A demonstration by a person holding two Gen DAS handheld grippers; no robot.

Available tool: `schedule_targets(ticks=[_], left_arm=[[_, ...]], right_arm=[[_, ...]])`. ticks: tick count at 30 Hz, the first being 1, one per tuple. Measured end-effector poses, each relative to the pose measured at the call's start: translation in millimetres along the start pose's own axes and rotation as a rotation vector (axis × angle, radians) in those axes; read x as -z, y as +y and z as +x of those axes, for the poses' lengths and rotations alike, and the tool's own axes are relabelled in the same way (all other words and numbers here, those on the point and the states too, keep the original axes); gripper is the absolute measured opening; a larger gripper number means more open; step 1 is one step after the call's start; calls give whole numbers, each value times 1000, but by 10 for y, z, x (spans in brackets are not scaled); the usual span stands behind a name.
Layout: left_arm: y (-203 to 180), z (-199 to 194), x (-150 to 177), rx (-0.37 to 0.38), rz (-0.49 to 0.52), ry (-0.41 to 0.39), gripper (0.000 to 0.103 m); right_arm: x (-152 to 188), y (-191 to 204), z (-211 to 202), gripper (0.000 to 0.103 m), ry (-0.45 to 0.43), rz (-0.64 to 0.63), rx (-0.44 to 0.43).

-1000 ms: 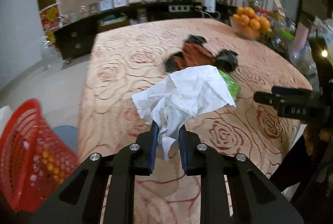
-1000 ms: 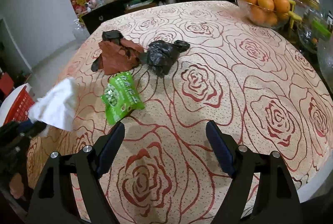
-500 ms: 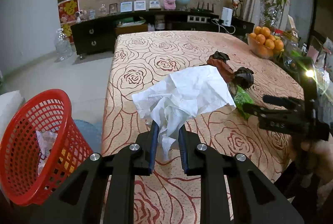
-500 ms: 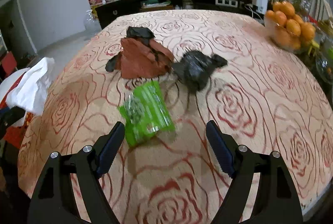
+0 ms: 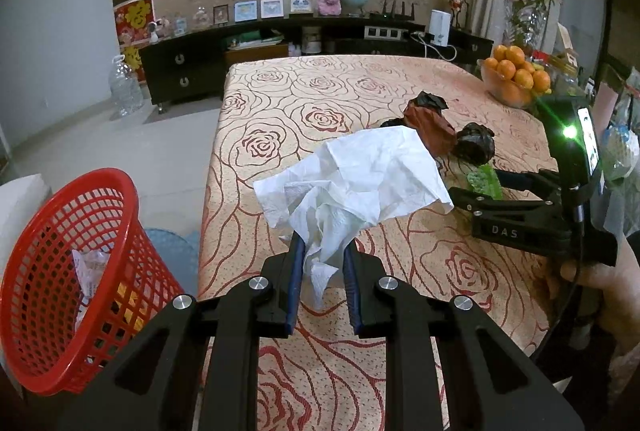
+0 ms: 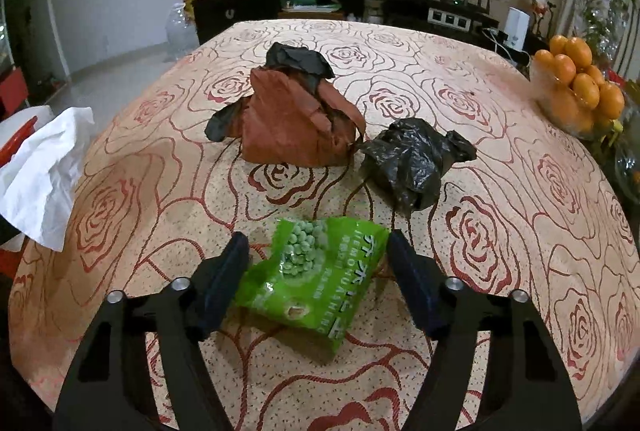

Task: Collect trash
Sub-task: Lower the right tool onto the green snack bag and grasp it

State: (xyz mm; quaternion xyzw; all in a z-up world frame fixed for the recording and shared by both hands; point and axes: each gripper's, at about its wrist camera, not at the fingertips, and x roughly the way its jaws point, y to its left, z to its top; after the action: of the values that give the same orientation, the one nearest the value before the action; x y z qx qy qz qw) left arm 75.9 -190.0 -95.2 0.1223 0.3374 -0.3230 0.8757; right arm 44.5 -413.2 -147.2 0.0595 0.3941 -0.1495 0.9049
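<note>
1. The crumpled white tissue (image 5: 356, 183) is pinched between the blue pads of the left gripper (image 5: 321, 263), whose jaws are nearly together; the paper billows up and forward over the near left part of the table (image 5: 280, 119).
2. The red mesh basket (image 5: 68, 271) stands on the floor below the table's left edge, tilted, with some wrappers already inside. Bare floor lies between it and the dark sideboard (image 5: 180, 71).
3. The green snack packet (image 6: 316, 279) lies flat on the cloth between the fingers of the right gripper (image 6: 318, 251). Those jaws are closing, but a gap shows on each side of the packet and the pads do not yet press it.
4. Just beyond the packet sit a black plastic bag (image 6: 412, 163) and, to its left, a brown paper bag (image 6: 296, 119) with more black plastic at its top and left side; the two bags are almost touching.
5. Around this trash the rose-patterned cloth is bare to the far edge and toward the near edge.
6. The right edge is crowded: a glass bowl of oranges (image 6: 576, 87) stands there with other glassware behind it.
7. In the left wrist view a hand (image 5: 604, 283) grips the right tool low at the table's right side.
</note>
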Motion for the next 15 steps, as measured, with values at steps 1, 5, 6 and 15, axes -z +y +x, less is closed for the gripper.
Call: schedule_targets(ticks=[1, 5, 6, 15], left_arm=[[0, 2, 1, 0, -1, 0, 18], [5, 18, 6, -4, -8, -3, 18], [10, 19, 8, -5, -9, -3, 18], [97, -38, 7, -22, -38, -13, 18]], right_arm=[[0, -1, -6, 59, 0, -3, -5], [27, 20, -56, 49, -7, -7, -13], [29, 22, -66, 48, -8, -7, -14], [93, 57, -185, 34, 1, 5, -62]])
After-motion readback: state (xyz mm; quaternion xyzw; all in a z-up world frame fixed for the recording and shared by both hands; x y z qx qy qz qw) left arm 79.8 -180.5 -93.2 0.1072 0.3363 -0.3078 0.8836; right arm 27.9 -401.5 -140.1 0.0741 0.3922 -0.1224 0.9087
